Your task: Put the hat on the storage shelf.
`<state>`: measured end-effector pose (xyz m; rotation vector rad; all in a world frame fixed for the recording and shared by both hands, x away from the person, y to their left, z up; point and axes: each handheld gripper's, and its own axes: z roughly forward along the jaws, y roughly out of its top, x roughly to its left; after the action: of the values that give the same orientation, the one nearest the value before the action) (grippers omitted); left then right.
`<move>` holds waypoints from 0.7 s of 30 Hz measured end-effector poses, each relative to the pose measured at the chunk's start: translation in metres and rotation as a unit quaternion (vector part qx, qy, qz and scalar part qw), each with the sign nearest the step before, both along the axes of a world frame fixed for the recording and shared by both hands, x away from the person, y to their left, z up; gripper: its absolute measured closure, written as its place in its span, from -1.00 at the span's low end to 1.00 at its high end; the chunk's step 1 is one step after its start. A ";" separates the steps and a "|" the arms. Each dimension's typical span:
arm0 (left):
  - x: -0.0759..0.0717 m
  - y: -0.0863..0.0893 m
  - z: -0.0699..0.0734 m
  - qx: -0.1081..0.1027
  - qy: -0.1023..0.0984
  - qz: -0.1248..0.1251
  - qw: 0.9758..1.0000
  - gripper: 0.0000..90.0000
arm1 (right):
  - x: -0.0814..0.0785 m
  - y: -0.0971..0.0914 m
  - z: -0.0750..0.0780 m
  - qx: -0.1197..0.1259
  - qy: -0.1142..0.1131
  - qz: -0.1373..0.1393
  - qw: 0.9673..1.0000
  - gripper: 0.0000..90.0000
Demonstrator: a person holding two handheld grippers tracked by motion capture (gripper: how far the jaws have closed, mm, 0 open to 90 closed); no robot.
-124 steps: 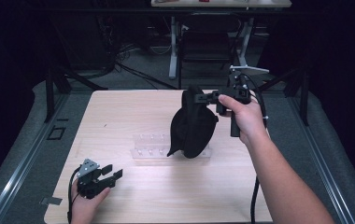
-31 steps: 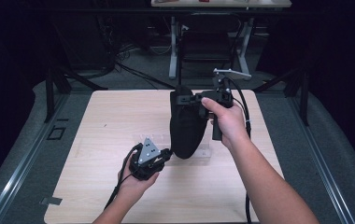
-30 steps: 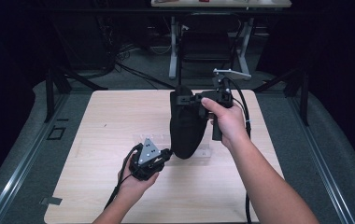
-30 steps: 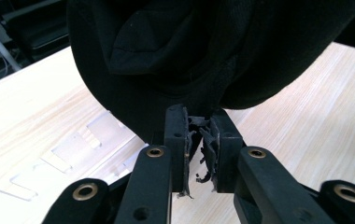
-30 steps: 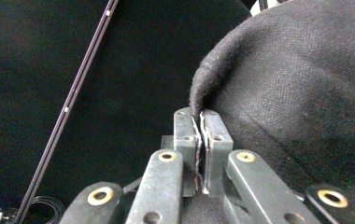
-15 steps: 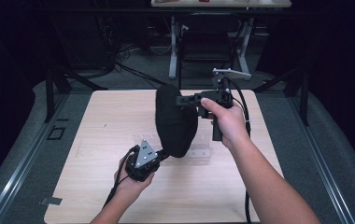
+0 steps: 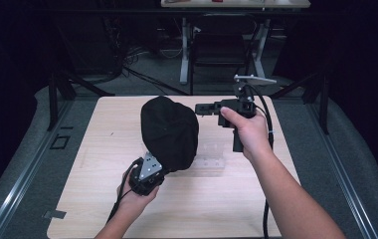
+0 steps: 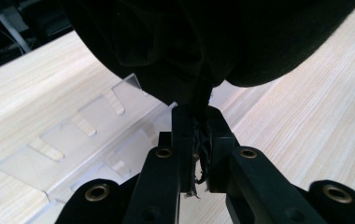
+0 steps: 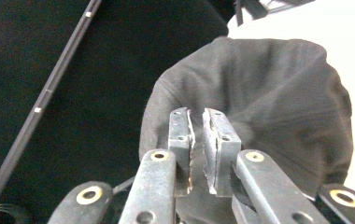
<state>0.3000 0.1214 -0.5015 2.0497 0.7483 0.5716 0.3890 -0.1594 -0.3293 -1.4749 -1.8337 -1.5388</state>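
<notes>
Pinching black cloth edge, left hand-held gripper clamped; right hand-held gripper jaws slightly parted, empty; clear tray on surface.

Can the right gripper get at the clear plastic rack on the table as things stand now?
Probably not directly. The right gripper sits above the wooden table, and the black fabric cap pinched by the left gripper hangs over much of the clear plastic rack; only the rack's right end lies uncovered.
</notes>
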 end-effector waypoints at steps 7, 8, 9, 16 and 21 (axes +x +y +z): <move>0.001 0.006 -0.010 -0.029 0.022 0.015 0.999 0.90 | -0.006 -0.007 0.002 -0.017 -0.012 -0.011 1.000 0.76; 0.002 0.006 -0.011 -0.030 0.023 0.016 0.999 0.90 | -0.006 -0.008 0.001 -0.018 -0.011 -0.012 1.000 0.75; 0.002 0.008 -0.011 -0.033 0.026 0.017 0.999 0.90 | -0.006 -0.009 0.000 -0.019 -0.009 -0.012 1.000 0.74; 0.004 0.018 -0.019 -0.062 0.039 0.022 0.997 0.88 | -0.009 -0.017 -0.008 -0.047 -0.008 -0.026 0.999 0.67; 0.003 0.019 -0.019 -0.064 0.041 0.026 0.997 0.86 | -0.013 -0.020 -0.011 -0.081 -0.017 -0.035 0.996 0.65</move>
<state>0.3030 0.1401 -0.5208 1.9495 0.8656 0.4595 0.3758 -0.1791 -0.3408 -1.6086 -1.9887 -1.4856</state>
